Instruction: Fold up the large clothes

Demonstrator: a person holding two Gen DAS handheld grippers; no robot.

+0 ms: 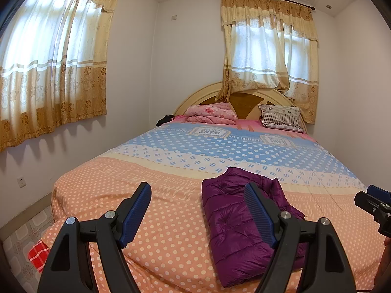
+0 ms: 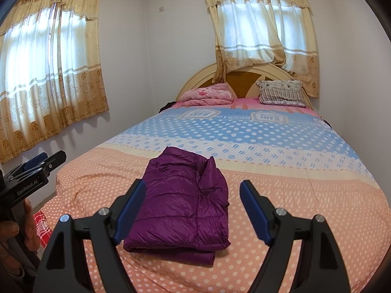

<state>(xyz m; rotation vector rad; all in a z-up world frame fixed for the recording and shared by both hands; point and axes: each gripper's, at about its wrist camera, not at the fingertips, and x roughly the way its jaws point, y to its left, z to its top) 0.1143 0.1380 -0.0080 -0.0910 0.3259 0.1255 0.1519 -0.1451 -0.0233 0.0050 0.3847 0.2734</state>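
Both tools up off the bed, jaws spread wide, nothing held. Right tool (image 2: 191, 195) has the purple puffer jacket (image 2: 180, 202) dead ahead, just beyond the tips; from left tool (image 1: 198, 200) it lies off to the right, so right hand's nearer, I'd say. Jacket's folded, long axis running away twd the headboard (image 2: 244, 73). Under it, polka-dot bedspread (image 2: 293, 207); further back pillow (image 2: 281, 92), pink blanket (image 2: 207, 95), curtains (image 2: 48, 61).

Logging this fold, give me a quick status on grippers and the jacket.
Left gripper open, empty, above bedspread. Right gripper open, empty, over the purple puffer jacket. Jacket lies folded on the orange dotted bedspread. Nothing in the way.
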